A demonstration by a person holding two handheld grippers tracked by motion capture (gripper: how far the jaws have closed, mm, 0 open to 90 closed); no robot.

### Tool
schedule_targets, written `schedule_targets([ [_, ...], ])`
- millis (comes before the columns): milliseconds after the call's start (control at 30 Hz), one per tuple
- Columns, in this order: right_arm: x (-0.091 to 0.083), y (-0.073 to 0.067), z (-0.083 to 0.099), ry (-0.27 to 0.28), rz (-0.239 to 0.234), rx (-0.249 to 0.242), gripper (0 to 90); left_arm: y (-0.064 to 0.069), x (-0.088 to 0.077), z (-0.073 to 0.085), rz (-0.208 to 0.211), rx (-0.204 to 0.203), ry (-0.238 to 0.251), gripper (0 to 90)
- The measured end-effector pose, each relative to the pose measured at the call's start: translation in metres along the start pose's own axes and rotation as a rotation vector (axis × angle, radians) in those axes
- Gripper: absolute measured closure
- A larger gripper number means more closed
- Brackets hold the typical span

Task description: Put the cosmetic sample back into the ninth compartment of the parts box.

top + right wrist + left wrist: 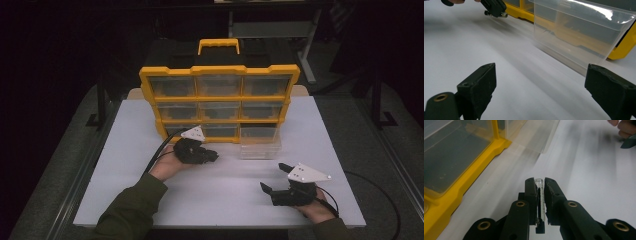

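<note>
Toward the left of the desk, just in front of the yellow organizer (pixel 219 102) that stood along the far edge, your left gripper (pixel 212 155) had its jaws pinched on a small clear tube (pixel 539 195), which lay lengthwise between the pads with its open end poking just past their tips. That grip looked sound, so you did well not to squeeze harder; a thin tube of this kind would likely crack or shoot out. The tube seemed meant for the clear drawer (pixel 259 142), pulled out of the organizer's bottom row and resting on the desk toward the right, near the far edge. To do that step well, you needed to carry the tube level, clear the drawer's front wall from above, tip the open end down inside, and only then ease the jaws apart. Near the front right corner of the desk, your right gripper (pixel 274 178) held nothing, its jaws spread wide and facing the drawer; it was well placed to steady the drawer against sliding.
</note>
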State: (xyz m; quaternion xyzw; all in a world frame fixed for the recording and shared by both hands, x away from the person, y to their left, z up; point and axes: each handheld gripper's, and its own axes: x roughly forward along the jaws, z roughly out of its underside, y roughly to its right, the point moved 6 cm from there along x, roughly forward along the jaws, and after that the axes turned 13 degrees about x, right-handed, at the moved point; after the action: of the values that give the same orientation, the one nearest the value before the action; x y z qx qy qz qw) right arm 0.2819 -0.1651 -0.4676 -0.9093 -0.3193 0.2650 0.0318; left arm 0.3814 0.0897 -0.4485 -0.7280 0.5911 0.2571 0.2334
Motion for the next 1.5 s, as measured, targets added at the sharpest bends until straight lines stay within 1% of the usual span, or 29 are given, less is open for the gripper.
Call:
schedule_targets([
  [67,0.000,0.000,0.000,0.000,0.000,-0.001,9.5,0.000,-0.001,-0.002,0.002,0.000,0.000,81.3],
  [100,0.000,0.000,0.000,0.000,0.000,-0.001,9.5,0.001,-0.001,-0.004,0.003,-0.010,0.008,81.2],
  [133,0.000,0.000,0.000,0.000,-0.001,0.000,9.5,0.000,-0.002,-0.005,0.007,0.001,0.004,81.2],
  [233,0.000,0.000,0.000,0.000,-0.001,0.000,9.5,0.001,-0.003,-0.009,0.016,0.013,0.013,81.2],
  [267,0.000,0.000,0.000,0.000,-0.001,0.001,9.5,0.001,-0.003,-0.010,0.017,0.006,0.015,81.2],
  [300,0.000,0.000,0.000,0.000,-0.001,0.000,9.5,0.001,-0.004,-0.011,0.019,0.013,0.012,81.2],
  [333,0.000,0.000,0.000,0.000,-0.002,0.000,9.5,0.001,-0.004,-0.012,0.022,0.005,0.018,81.2],
  [367,0.000,0.000,0.000,0.001,-0.002,-0.002,9.5,0.001,-0.005,-0.013,0.024,0.012,0.016,81.2],
  [400,0.001,-0.001,0.000,0.002,-0.003,-0.003,9.5,0.001,-0.005,-0.015,0.027,0.005,0.018,81.2],
  [467,0.001,-0.001,0.000,-0.002,-0.004,-0.001,9.5,0.001,-0.005,-0.018,0.031,0.017,0.013,81.2],
  [533,0.001,-0.002,0.000,-0.005,-0.006,-0.003,9.5,0.002,-0.005,-0.021,0.037,0.010,0.014,81.2],
  [567,0.001,-0.002,0.000,-0.006,-0.006,-0.009,9.5,0.001,-0.005,-0.022,0.040,0.020,0.010,81.2],
  [600,0.001,-0.002,0.000,-0.006,-0.006,-0.008,9.5,0.000,-0.005,-0.024,0.045,0.039,0.009,81.2],
  [667,0.001,-0.002,0.001,-0.008,-0.007,-0.008,9.5,0.001,-0.005,-0.028,0.049,0.026,0.016,81.2],
  [733,0.001,-0.002,0.001,-0.008,-0.009,-0.012,9.5,0.002,-0.004,-0.032,0.052,0.030,0.017,81.2],
  [800,0.001,-0.001,0.001,-0.008,-0.009,-0.012,9.5,0.002,-0.004,-0.034,0.055,0.043,0.004,81.2],
  [867,0.001,-0.001,0.001,-0.007,-0.011,-0.012,9.5,0.002,-0.003,-0.038,0.054,0.038,0.003,81.2],
  [900,0.001,-0.001,0.001,-0.007,-0.011,-0.012,9.5,0.003,-0.003,-0.039,0.053,0.025,0.007,81.2],
  [967,0.001,-0.001,0.001,-0.008,-0.011,-0.012,9.5,0.002,-0.004,-0.043,0.058,0.041,0.011,81.2],
  [1000,0.001,-0.001,0.001,-0.008,-0.011,-0.012,9.5,0.002,-0.003,-0.045,0.060,0.036,0.019,81.2],
  [1067,0.001,-0.002,0.001,-0.009,-0.011,-0.011,9.5,0.001,-0.004,-0.047,0.061,0.046,0.015,81.2],
  [1100,0.001,-0.002,0.001,-0.010,-0.011,-0.010,9.5,0.002,-0.003,-0.049,0.063,0.036,0.020,81.2],
  [1167,0.001,-0.002,0.001,-0.010,-0.011,-0.012,9.5,0.002,-0.003,-0.052,0.066,0.049,0.017,81.2],
  [1200,0.001,-0.002,0.001,-0.010,-0.011,-0.012,9.5,0.003,-0.002,-0.056,0.064,0.036,0.031,81.2],
  [1233,0.001,-0.002,0.001,-0.012,-0.011,-0.010,9.5,0.003,-0.002,-0.057,0.062,0.034,0.037,81.2],
  [1333,0.001,-0.003,0.002,-0.015,-0.011,-0.013,9.5,0.004,-0.001,-0.064,0.061,0.014,0.050,81.2],
  [1433,0.001,-0.003,0.002,-0.015,-0.012,-0.013,9.5,0.003,-0.001,-0.070,0.060,0.027,0.047,81.2],
  [1467,0.001,-0.002,0.002,-0.014,-0.012,-0.014,9.5,0.003,-0.001,-0.073,0.060,0.023,0.053,81.2],
  [1500,0.001,-0.002,0.002,-0.013,-0.012,-0.013,9.5,0.002,-0.001,-0.075,0.060,0.031,0.052,81.2],
])
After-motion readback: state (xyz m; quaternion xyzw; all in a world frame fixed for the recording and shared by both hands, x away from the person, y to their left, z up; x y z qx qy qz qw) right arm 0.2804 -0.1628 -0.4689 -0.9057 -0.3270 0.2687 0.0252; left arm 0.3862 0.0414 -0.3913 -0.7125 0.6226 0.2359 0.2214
